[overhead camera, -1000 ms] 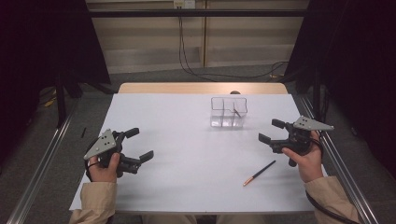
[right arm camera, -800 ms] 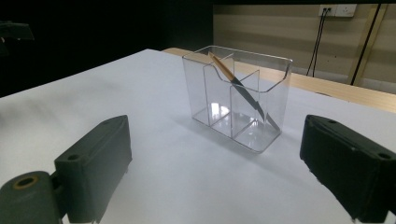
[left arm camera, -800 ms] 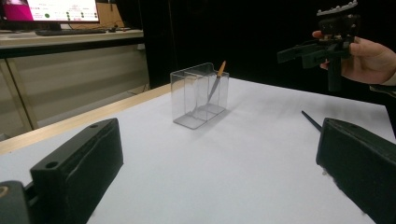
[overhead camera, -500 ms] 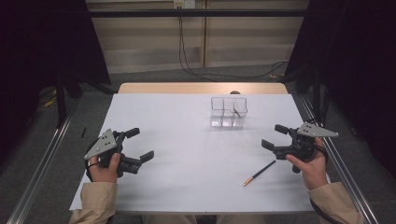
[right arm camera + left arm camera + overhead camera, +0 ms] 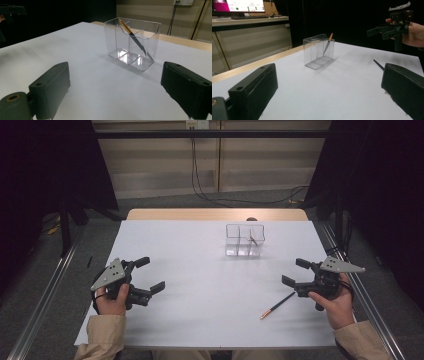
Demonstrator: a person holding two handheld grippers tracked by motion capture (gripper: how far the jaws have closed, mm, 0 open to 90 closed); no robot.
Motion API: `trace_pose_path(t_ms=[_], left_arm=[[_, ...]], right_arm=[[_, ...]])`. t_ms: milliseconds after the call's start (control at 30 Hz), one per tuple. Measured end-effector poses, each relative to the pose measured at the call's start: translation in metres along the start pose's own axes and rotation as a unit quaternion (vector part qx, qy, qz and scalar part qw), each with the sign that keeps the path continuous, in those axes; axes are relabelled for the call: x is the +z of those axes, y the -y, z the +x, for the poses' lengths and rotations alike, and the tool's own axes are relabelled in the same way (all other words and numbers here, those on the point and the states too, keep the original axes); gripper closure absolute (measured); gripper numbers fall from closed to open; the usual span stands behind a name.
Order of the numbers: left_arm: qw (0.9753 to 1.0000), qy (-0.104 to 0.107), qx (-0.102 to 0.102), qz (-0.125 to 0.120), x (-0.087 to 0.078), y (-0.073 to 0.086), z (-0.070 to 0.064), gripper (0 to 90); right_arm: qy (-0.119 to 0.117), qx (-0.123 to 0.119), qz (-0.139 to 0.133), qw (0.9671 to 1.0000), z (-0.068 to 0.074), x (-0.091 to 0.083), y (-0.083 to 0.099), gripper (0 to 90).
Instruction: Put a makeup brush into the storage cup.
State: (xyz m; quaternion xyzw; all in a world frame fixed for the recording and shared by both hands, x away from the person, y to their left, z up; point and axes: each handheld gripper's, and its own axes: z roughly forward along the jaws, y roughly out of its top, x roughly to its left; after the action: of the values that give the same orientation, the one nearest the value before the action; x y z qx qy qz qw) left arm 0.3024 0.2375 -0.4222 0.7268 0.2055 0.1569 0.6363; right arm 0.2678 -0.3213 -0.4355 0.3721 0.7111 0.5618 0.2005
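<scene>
High view: a white rectangular table is seen, with a clear plastic two-compartment holder standing toward its far right. One slim dark pen with a gold end is leaned tilted inside it. A second dark, gold-tipped pen is laid flat near the right gripper, untouched. The left gripper is held at the near left. Both grippers' jaws are spread apart, empty.

We count two pens: one pen lying on the bench, one pen leaning inside the box. We see one clear box with two compartments, and two grippers, each with two jaws.
</scene>
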Motion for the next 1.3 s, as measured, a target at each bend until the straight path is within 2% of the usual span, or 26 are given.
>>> trace_pose_path(t_ms=[167,267,300,433,533,700,800,900,967,1300], left_arm=[[1.0,-0.002,0.006,0.002,-0.001,0.0,0.001,0.5],[1.0,-0.002,-0.003,-0.005,-0.001,0.0,0.0,0.4],[1.0,-0.003,0.005,0.001,-0.002,0.0,0.001,0.4],[1.0,-0.004,0.006,0.004,-0.003,0.0,0.001,0.4],[1.0,-0.006,-0.001,-0.002,-0.003,0.0,0.0,0.4],[1.0,-0.005,-0.002,-0.004,-0.002,0.0,0.001,0.4],[1.0,-0.004,0.004,0.001,-0.003,0.0,0.002,0.4],[1.0,-0.005,0.0,-0.003,-0.003,0.0,0.001,0.5],[1.0,-0.005,0.006,-0.002,-0.002,-0.001,0.002,0.4],[1.0,0.0,0.003,0.001,0.001,0.001,0.003,0.5]], right_arm=[[0.002,0.003,-0.004,1.0,0.001,-0.004,0.001,8.0],[0.003,0.003,-0.003,1.0,0.002,-0.006,0.002,8.0],[0.001,0.002,-0.003,1.0,0.002,-0.007,0.002,8.0],[0.0,0.003,-0.005,1.0,0.004,-0.008,0.003,7.9],[-0.002,0.003,-0.006,1.0,0.005,-0.009,0.003,7.9],[-0.003,0.005,-0.007,1.0,0.006,-0.012,0.004,7.9],[-0.003,0.005,-0.009,0.9999,0.006,-0.013,0.003,7.9],[-0.001,0.006,-0.011,0.9999,0.006,-0.013,0.003,7.8],[-0.001,0.007,-0.011,0.9999,0.006,-0.013,0.003,7.8],[-0.005,0.005,-0.009,0.9999,0.008,-0.014,0.002,7.6]])
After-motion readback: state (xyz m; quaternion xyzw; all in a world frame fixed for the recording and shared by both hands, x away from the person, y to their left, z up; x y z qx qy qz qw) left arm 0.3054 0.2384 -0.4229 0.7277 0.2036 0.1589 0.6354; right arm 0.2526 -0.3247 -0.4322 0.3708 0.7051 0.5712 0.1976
